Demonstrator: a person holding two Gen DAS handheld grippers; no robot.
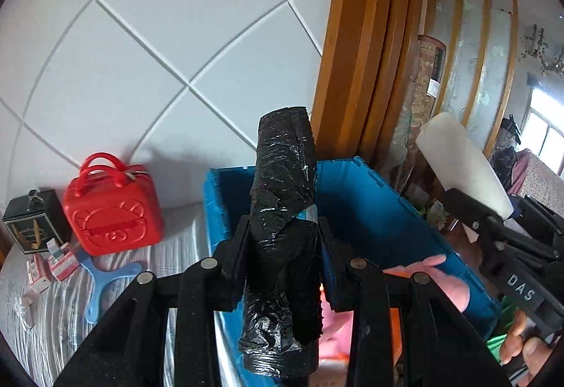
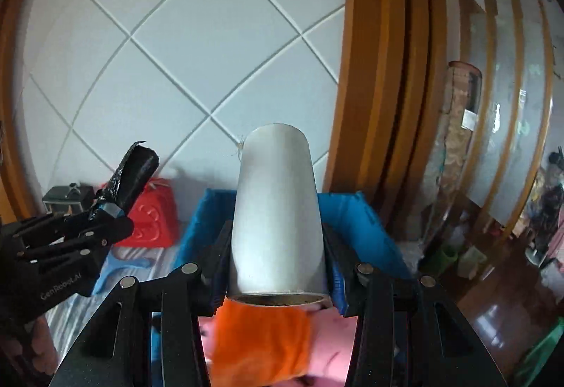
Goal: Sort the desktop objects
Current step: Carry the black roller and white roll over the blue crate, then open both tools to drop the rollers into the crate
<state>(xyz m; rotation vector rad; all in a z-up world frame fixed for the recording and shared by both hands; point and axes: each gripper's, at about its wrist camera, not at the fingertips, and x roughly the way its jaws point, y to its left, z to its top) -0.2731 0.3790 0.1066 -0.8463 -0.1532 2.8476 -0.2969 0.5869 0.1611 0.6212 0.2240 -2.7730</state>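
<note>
Left tongs [image 1: 282, 239] clamp a black bag roll [image 1: 282, 210], its long axis running forward along the fingers, directly above the blue crate [image 1: 370, 196]. Right tongs [image 2: 278, 246] likewise grip a white roll [image 2: 278, 210] lengthwise over the same crate. Both loads appear ready to drop; neither hand seems clearly nearer.
</note>
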